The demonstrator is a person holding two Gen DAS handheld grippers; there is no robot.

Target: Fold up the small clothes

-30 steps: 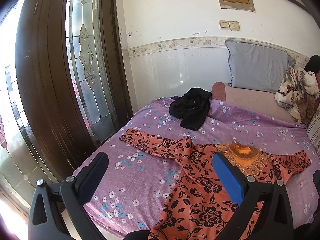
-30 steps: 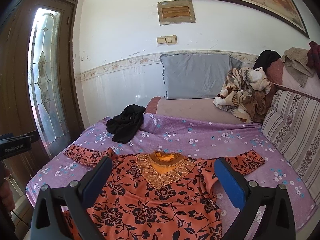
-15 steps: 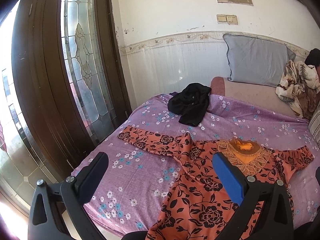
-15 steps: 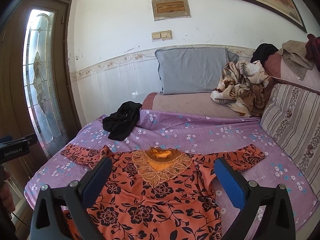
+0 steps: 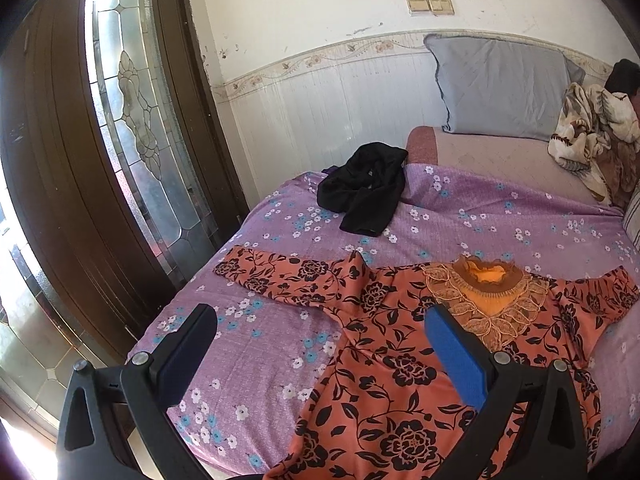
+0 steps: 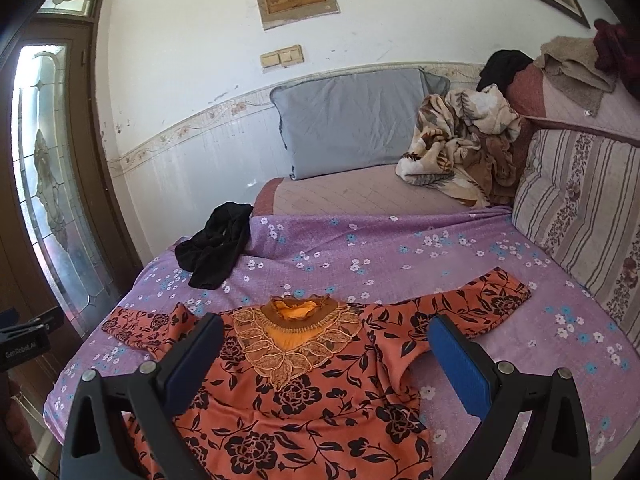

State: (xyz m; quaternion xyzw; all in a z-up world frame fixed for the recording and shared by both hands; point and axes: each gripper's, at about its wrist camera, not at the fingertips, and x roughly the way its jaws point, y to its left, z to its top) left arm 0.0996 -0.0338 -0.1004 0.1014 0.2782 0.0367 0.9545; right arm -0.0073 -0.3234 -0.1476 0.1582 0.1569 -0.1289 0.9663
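orange-and-black floral cloth, a small long-sleeved dress (image 5: 400, 364), lies spread face up on the bed (image 5: 256, 320), over a purple flowered sheet, both sleeves out to the sides and the lace-trimmed neckline (image 6: 296, 320) toward the pillow.

at the far left stands a dark wooden door with a leaded glass panel (image 5: 136, 120), close to the bed's edge. the left gripper (image 5: 320, 344) hovers above the sheet near the dress's left sleeve (image 5: 280, 276), its fingers spread wide and pinching nothing. further right, the right gripper (image 6: 324, 356) hangs over the chest of the dress, fingers spread wide too, empty.

my guess at the risks: the cloth looks thin and the sheet beneath is loose, so a low pinch could catch sheet with sleeve and drag both. the skirt runs toward the near edge of the bed, and a careless pull might slide it off.

a crumpled black garment (image 5: 364, 188) lies beyond the dress, apart from it, not in the way of a sleeve fold. behind are a grey pillow (image 6: 352, 120), a rumpled brown-and-cream blanket (image 6: 464, 148), and at the right a striped cushion (image 6: 576, 208) near the right sleeve (image 6: 480, 300).
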